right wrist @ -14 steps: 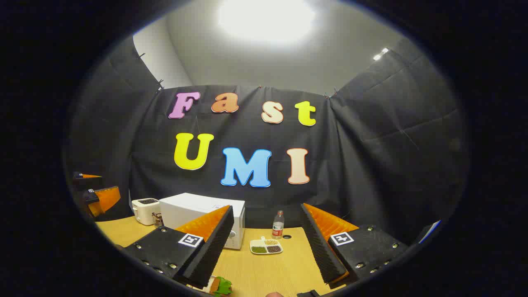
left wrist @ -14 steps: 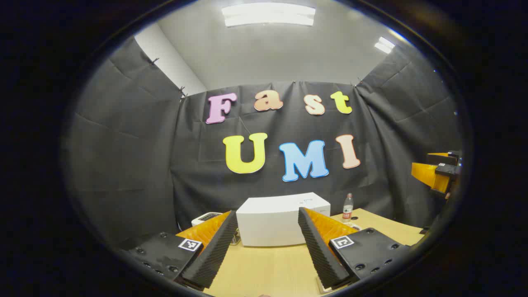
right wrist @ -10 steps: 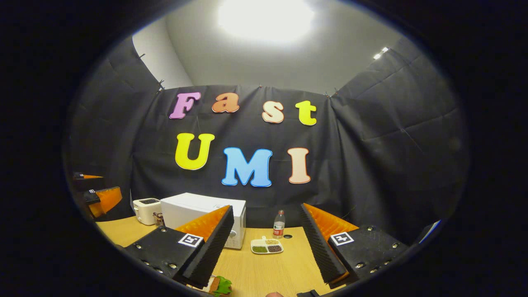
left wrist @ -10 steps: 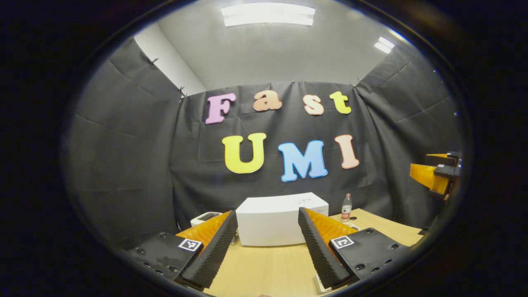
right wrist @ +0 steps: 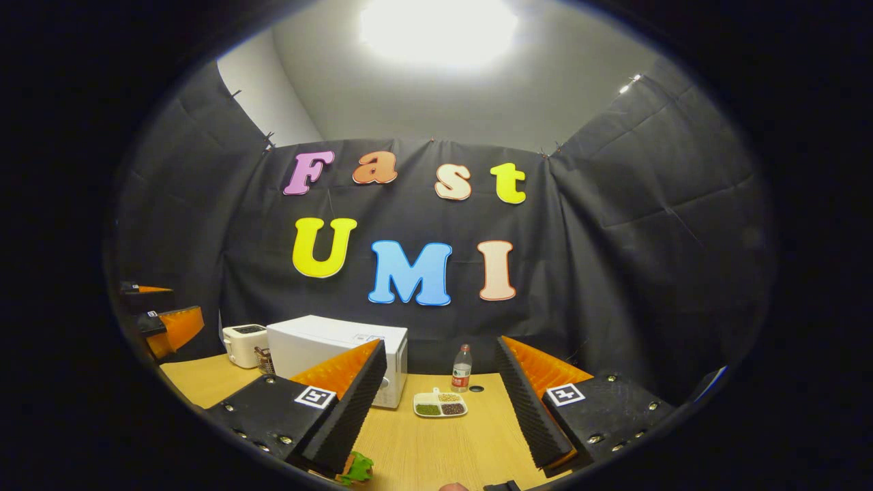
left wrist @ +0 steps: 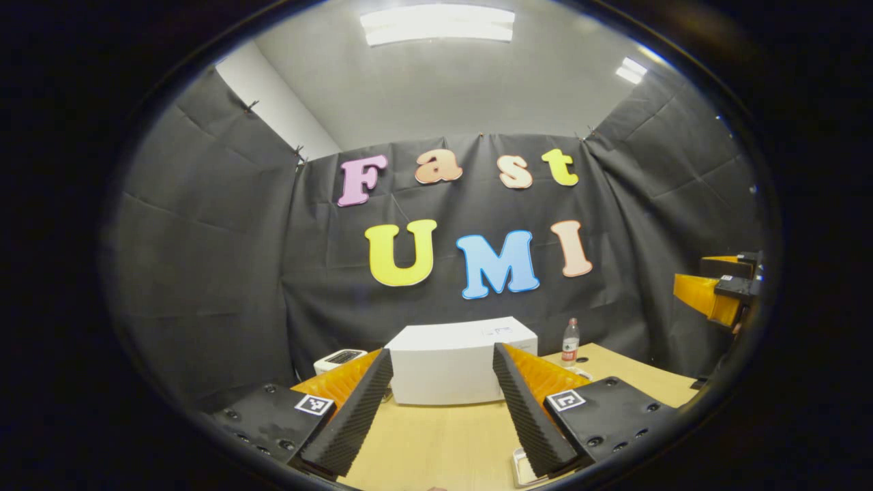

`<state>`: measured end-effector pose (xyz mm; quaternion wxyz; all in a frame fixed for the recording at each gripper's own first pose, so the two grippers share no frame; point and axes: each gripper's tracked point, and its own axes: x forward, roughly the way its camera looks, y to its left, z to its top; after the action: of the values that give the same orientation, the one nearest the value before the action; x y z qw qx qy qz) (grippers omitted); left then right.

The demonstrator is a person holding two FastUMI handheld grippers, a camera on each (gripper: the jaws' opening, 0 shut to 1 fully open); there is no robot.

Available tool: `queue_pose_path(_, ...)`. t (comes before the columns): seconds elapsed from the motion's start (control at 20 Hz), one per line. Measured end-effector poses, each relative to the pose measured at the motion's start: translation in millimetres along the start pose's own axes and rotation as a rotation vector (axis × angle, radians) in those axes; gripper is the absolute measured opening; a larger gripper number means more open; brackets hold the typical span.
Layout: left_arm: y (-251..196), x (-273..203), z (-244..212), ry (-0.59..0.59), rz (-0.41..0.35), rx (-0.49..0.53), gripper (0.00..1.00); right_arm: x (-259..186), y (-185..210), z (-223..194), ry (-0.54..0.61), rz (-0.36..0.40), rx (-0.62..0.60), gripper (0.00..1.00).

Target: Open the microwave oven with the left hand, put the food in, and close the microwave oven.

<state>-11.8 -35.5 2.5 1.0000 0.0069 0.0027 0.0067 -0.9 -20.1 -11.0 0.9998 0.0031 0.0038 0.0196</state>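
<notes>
The white microwave (left wrist: 457, 361) stands at the back of the wooden table, straight ahead between the fingers of my open left gripper (left wrist: 436, 409), which holds nothing. In the right gripper view the microwave (right wrist: 327, 344) sits to the left, its knob panel partly hidden behind one finger. The food, a sandwich with green leaf (right wrist: 356, 469), lies on the table at the bottom edge beside the finger of my open, empty right gripper (right wrist: 433, 416). Each gripper also appears far off at the other view's edge: the right gripper (left wrist: 716, 293) and the left gripper (right wrist: 167, 324).
A white toaster (right wrist: 244, 343) stands left of the microwave. A water bottle (right wrist: 462, 368) and a divided dish of beans (right wrist: 440, 404) sit right of it. A white dish corner (left wrist: 522, 467) lies under my left gripper's finger. Bare wooden table (left wrist: 436, 436) lies before the microwave.
Both views have drifted slightly. The microwave has slid a little left in the left gripper view, and the sandwich sits lower and more hidden in the right gripper view. Both grippers stay open.
</notes>
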Motion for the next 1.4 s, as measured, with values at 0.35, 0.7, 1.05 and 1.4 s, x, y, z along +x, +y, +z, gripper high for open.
queue_pose_path(0.35,-32,10,2,-0.012,0.027,0.011,1.00,2,-25,-7,-0.008,0.035,0.023,0.96)
queue_pose_path(0.7,-58,56,-4,-0.015,-0.002,0.001,1.00,6,-39,-9,-0.004,0.007,0.038,0.96)
queue_pose_path(1.05,-73,134,-28,-0.013,-0.083,-0.017,1.00,23,-43,-4,-0.007,-0.099,0.021,0.96)
queue_pose_path(1.4,-95,207,-73,0.025,-0.162,-0.032,0.94,34,-44,-6,0.010,-0.216,-0.014,0.96)
